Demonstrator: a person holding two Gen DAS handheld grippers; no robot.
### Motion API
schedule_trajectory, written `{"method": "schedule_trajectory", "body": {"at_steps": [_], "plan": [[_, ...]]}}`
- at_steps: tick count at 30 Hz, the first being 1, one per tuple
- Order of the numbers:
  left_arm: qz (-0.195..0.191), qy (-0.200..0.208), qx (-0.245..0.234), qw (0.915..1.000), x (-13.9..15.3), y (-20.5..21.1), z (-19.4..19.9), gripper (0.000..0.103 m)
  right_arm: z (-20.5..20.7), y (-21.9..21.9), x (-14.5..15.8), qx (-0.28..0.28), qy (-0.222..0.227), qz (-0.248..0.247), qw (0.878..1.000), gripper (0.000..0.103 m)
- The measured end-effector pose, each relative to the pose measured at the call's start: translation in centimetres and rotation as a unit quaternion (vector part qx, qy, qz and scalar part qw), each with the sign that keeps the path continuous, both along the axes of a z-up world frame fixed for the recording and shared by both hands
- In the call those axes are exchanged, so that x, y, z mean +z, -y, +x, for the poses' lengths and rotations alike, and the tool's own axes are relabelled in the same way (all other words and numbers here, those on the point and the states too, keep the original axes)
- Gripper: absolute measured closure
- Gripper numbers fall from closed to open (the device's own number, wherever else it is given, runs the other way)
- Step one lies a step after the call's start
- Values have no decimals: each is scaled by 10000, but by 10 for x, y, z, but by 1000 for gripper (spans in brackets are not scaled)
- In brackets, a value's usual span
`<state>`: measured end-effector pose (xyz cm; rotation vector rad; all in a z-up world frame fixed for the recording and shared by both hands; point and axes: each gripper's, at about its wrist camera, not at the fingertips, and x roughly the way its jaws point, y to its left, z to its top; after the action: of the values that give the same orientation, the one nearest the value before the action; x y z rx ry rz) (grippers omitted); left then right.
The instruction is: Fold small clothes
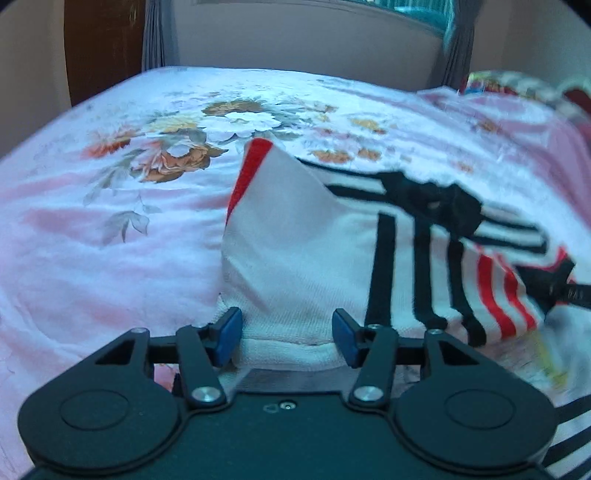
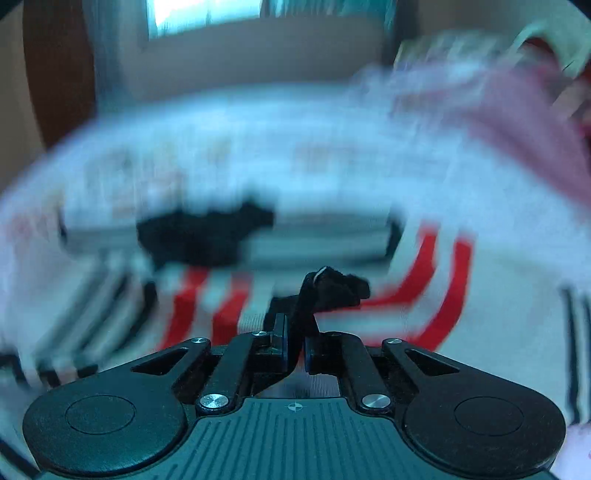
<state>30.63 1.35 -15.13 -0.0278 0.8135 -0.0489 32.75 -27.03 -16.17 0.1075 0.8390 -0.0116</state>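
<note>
- L gripper (image 1: 287,338) half-wide, white hem of top (image 1: 295,258) between pads; firm hold? can't tell.
- R gripper (image 2: 295,347) clamped on black trim (image 2: 332,286).
- Top on bed (image 1: 110,221), one corner lifted.
- Risk: hem slipping from L, crooked fold; R pulling too hard, bunching.
- Floral sheet, soft; wall, curtains (image 1: 155,33) behind.

I'm looking at a bed (image 1: 110,229) covered with a pale pink-and-white floral sheet (image 1: 177,147), big orange and white flowers printed near the middle. Lying right on it is a small white garment (image 1: 295,240) with black and red stripes, rumpled and partly bunching up. Over at the far right edge something colourful (image 1: 491,83) is sitting on the sheet, maybe more clothes, too blurry for me to call.
</note>
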Motion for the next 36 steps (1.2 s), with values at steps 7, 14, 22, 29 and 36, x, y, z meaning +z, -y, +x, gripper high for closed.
{"method": "schedule_trajectory", "body": {"at_steps": [7, 14, 22, 29, 36], "plan": [[-267, 114, 89, 9995, 20, -8, 0, 49, -31, 13, 22, -535, 658, -459, 9953, 43], [-8, -34, 222, 9997, 16, -2, 68, 47, -25, -12, 38, 1, 963, -299, 9949, 43], [-96, -431, 813, 9957, -19, -24, 116, 25, 20, -12, -14, 261, 19, -522, 9983, 43], [29, -286, 378, 9989, -7, -6, 48, 37, -11, -22, 0, 582, 228, -596, 9963, 43], [327, -57, 351, 9988, 4, 8, -4, 36, -31, -17, 18, 440, 307, -247, 9983, 43]]}}
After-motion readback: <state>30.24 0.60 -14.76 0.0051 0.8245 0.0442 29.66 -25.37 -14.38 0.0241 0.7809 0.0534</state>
